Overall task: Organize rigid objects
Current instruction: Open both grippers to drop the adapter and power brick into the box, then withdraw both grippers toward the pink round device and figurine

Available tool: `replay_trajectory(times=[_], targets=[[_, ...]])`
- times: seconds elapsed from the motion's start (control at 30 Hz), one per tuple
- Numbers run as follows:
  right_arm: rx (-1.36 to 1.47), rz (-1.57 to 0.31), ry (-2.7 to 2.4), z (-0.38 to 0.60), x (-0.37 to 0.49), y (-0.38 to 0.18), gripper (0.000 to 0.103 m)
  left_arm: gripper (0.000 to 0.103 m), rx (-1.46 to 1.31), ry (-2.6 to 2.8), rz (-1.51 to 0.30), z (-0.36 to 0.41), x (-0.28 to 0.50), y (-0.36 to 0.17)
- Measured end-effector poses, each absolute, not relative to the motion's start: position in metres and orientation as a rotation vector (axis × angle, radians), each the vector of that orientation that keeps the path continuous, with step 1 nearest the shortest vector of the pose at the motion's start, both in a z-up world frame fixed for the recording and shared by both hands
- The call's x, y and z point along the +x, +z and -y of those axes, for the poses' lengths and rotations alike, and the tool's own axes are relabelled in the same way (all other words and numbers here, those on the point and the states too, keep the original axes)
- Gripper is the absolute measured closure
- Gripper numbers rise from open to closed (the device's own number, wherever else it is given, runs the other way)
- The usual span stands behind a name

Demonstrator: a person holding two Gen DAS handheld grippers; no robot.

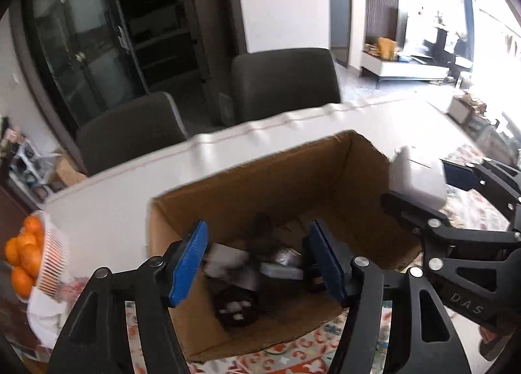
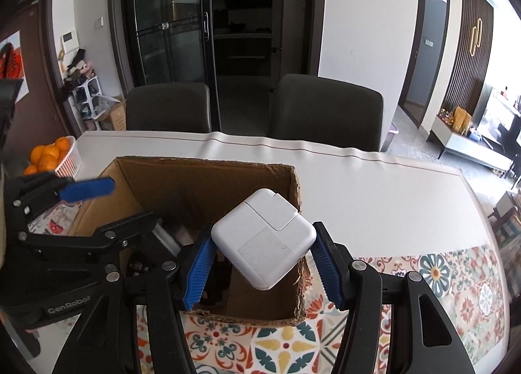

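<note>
Black tongs point(image 2: 263, 268), ribbed blue pads point(image 2: 198, 269), silver rivets, seemingly "GenRobot" lettering

Box point(image 2: 208, 178) on table point(image 2: 374, 198); chairs point(image 2: 329, 107) behind (oranges point(image 2: 49, 154) left).

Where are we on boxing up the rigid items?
Done: several items already lie in the cardboard box. In hand: right gripper clamps the white power adapter over the box's near right corner; left gripper is open and empty above the box. Left: release the adapter inside.
</note>
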State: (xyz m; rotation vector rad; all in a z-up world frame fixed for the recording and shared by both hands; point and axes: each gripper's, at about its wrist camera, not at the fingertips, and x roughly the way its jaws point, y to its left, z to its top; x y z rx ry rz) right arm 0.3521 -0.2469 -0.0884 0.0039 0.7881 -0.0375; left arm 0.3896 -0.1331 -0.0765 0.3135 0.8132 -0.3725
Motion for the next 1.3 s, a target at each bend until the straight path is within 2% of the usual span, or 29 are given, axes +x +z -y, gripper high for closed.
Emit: replay_trajectory(times=[0.03, 0.07, 0.13, 0.27, 0.37, 0.47, 0.9, 1.3], targets=[[0.009, -0.79, -0.039, 0.247, 0.352, -0.088, 0.045, 0.037, 0.326, -0.334, -0.801, 0.131, 0.388, -0.074], [0.011, -0.791, -0.037, 0.247, 0.353, -0.088, 0.045, 0.029, 0.326, -0.311, -0.79, 0.13, 0.387, -0.073], [0.007, -0.785, -0.035, 0.246, 0.353, -0.087, 0.045, 0.021, 0.318, -0.277, -0.764, 0.124, 0.383, -0.068], [-0.001, -0.781, -0.012, 0.24, 0.356, -0.087, 0.045, 0.012, 0.329, -0.183, -0.72, 0.109, 0.376, -0.061], [-0.012, -0.781, 0.008, 0.232, 0.36, -0.086, 0.045, 0.01, 0.316, -0.144, -0.713, 0.097, 0.374, -0.059], [-0.028, -0.779, -0.007, 0.225, 0.359, -0.085, 0.038, 0.01, 0.292, -0.122, -0.719, 0.086, 0.37, -0.058], [-0.054, -0.679, -0.072, 0.217, 0.291, -0.055, 0.037, 0.01, 0.249, -0.156, -0.688, 0.077, 0.309, -0.049], [-0.008, -0.662, -0.11, 0.224, 0.234, -0.048, 0.037, 0.01, 0.269, -0.189, -0.675, 0.082, 0.256, -0.043]])
